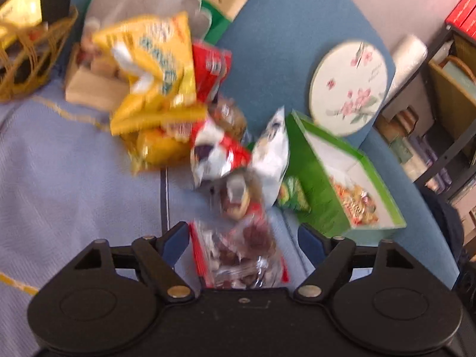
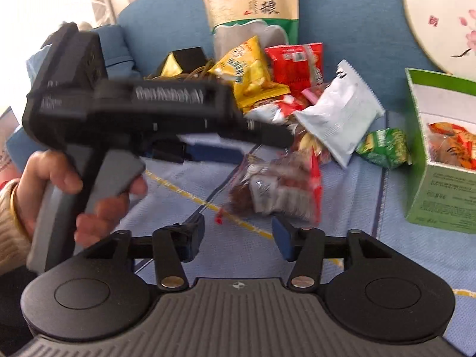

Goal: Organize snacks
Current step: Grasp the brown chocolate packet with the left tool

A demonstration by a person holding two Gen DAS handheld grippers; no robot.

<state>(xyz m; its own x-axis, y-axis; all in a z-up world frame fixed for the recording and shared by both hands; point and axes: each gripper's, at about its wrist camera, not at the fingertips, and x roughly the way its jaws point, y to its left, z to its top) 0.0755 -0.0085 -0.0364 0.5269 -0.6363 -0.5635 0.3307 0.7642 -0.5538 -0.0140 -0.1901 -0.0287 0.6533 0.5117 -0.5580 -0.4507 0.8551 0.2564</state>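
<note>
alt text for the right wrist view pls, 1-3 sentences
The open right gripper points at a clear bag of brown snacks on a blue cloth, nothing between its fingers. On the left, a hand holds the left gripper toward the snack pile; an open green box stands at right.

**Snacks heaped, box standing open**

Piled loose on a pale blue cloth: a yellow chip bag (image 2: 244, 68) propped at the back, a red packet (image 2: 297, 64) just beside it, both leaning on a tall cream-and-green pouch (image 2: 253, 3). Tilted in front, a white sachet (image 2: 339, 113) with crimped ends. Nearest, lying flat, a clear bag of brown sweets (image 2: 279, 184) with red edging. Off to the right, a small green packet (image 2: 383, 147), touching nothing but the cloth. Beyond it, an open green box (image 2: 440, 199), upright, orange-wrapped snacks already inside. Blurred throughout, labels unreadable.
</note>
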